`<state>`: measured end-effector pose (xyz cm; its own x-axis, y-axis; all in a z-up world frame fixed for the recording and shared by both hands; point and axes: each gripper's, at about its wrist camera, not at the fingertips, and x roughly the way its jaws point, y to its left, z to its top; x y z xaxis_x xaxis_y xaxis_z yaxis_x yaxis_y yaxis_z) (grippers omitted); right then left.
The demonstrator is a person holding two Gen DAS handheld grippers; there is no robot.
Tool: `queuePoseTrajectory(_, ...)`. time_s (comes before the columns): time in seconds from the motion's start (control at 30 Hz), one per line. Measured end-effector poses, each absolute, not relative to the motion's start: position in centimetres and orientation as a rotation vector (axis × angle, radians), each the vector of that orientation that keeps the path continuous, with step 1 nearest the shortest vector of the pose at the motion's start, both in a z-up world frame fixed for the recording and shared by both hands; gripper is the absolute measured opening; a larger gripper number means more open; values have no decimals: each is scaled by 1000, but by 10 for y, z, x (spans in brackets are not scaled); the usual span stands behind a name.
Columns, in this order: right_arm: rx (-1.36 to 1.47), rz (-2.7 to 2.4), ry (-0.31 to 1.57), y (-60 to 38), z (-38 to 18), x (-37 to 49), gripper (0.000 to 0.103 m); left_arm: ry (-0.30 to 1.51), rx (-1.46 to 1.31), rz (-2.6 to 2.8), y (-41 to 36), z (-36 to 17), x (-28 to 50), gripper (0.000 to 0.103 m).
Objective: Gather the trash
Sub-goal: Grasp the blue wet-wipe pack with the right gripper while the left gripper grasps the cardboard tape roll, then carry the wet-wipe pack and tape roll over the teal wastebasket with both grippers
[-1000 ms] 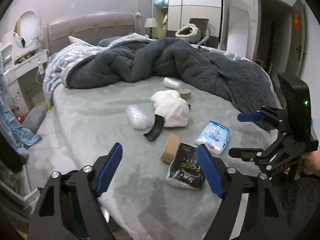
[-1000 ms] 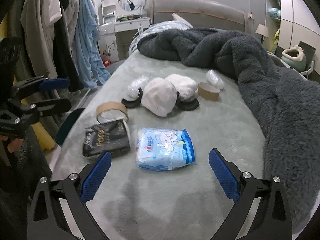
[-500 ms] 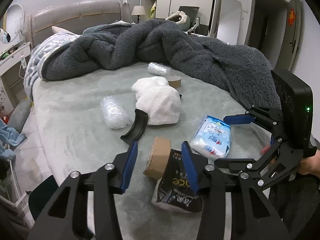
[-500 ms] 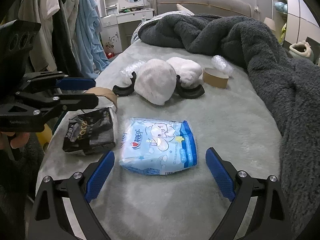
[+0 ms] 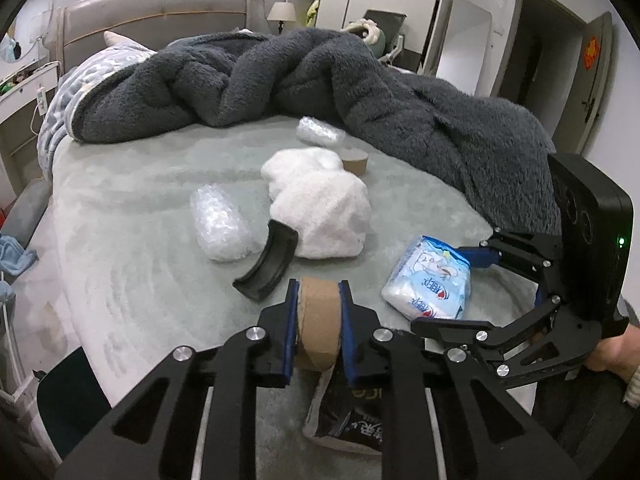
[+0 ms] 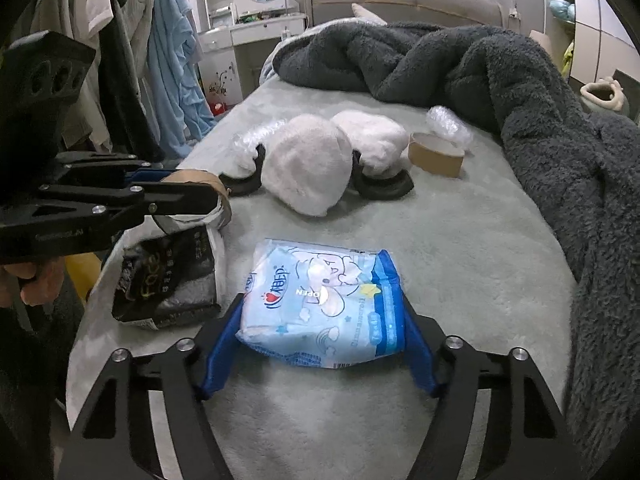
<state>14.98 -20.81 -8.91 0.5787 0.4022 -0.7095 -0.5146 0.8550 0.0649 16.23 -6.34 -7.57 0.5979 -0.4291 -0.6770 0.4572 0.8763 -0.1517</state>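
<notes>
Brown cardboard is now sitting between the blue pads of the left gripper (image 5: pixel 318 320): the empty brown cardboard tape ring (image 5: pixel 318 326), which a second ago was lying free on the bed beside the black packet, is being pinched across its width, the jaws having gone from wide apart to pressed against its two flat sides. In the right wrist view the ring (image 6: pixel 200 188) is hanging just above the near left corner of the pale grey-green plush bedspread (image 6: pixel 460 248), over the black printed foil packet (image 6: pixel 168 280), so it appears to be lifting clear rather than resting.

Meanwhile the right gripper (image 6: pixel 320 344) is moving in on the pale blue plastic pack of wipes (image 6: pixel 324 304). A second ago the pack was lying well ahead of its spread fingers; now the fingers are bracketing the pack's near end on both sides. The jaws are still wide and the pack is lying flat on the bedspread, so nothing is being held there yet, though the pads look to be touching or nearly touching its edges.

For the task this probably means one piece of trash is secured and a second is about to be taken. Farther across the bed, a second brown cardboard tape ring (image 6: pixel 434 156), two crumpled clear bubble-wrap wads (image 5: pixel 222 224) (image 5: pixel 320 134), the curved black plastic pieces (image 5: pixel 266 266) and the two white fluffy bundles (image 5: pixel 324 216) are lying uncollected, near the heaped dark grey fleece blanket (image 5: pixel 360 92). No bin is showing in either view.
</notes>
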Motion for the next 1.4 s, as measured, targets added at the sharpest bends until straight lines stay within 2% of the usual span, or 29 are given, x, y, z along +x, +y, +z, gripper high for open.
queuePoseTrajectory(0.3,-100,522,737,-198,-61,155,71,683,-41,-442,-40,-48,157,20)
queuePoseTrajectory(0.53,-94,526,700,-171,-36,155,71,672,-56,-319,-9,-45,154,20)
queuePoseTrajectory(0.97,-80,555,683,-112,-5,167,71,813,-144,-108,79,-77,156,21)
queuePoseTrajectory(1.4,-123,696,734,-20,-2,173,71,952,-200,-26,139,-110,146,21)
